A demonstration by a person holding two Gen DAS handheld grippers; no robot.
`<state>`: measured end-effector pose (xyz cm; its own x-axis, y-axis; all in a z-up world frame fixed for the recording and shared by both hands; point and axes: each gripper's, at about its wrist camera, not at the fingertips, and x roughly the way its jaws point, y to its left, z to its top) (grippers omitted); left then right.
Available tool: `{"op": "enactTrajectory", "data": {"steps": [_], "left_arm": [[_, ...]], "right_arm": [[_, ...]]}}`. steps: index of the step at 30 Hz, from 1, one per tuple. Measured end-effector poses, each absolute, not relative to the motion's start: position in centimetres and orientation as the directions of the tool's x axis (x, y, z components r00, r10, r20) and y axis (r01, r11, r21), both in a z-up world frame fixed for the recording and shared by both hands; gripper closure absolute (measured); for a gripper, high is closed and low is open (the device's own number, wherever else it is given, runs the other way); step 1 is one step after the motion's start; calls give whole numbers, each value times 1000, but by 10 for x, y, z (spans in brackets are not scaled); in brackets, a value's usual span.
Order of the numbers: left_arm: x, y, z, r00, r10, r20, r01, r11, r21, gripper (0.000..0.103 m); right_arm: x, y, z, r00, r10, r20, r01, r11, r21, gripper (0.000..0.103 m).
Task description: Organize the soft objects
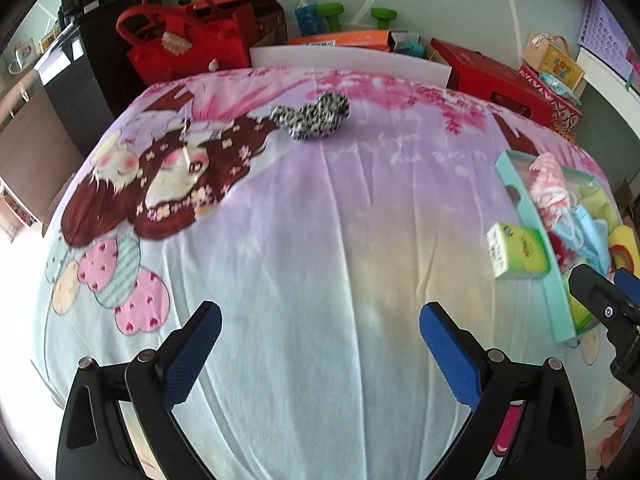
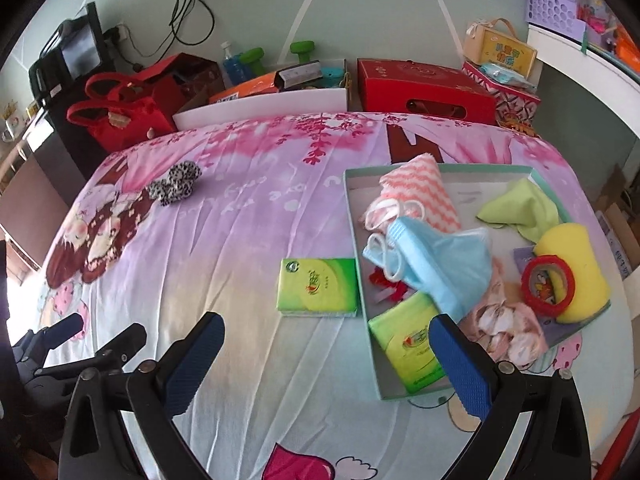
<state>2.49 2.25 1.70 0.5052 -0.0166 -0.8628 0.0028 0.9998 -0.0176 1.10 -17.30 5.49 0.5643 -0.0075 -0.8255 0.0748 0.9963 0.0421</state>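
Both claws, left (image 1: 320, 354) and right (image 2: 326, 362), are held wide open, empty. Tissue pack (image 2: 319, 287) is seen just ahead of right claw, beside tray (image 2: 362, 280).

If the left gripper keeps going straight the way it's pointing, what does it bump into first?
Probably just the printed bedsheet. The open left gripper points across bare fabric; the fuzzy black-and-white spotted soft toy lies far ahead, roughly in line, though depth is hard to judge.

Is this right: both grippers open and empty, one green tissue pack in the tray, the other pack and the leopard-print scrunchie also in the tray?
Not quite. The leopard-print scrunchie and the second green tissue pack lie on the bedsheet, outside the tray; the right wrist view shows it. The rest holds: one pack in the tray, left gripper and right gripper open, empty.
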Motion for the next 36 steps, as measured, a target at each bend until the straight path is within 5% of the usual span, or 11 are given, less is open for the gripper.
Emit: {"op": "enactTrajectory", "data": {"steps": [20,27,36], "left_arm": [[31,46,5,552,23,-833,-42,999,0,4],[33,52,2,561,5,-828,-44,999,-23,4],[33,52,0,564,-32,-825,-22,998,-53,4]], "right_arm": [[15,-157,20,572,31,-819,37,997,63,0],[18,-157,16,571,46,-819,36,996,80,15],[27,-159,6,554,67,-829,31,994,102,16]]}}
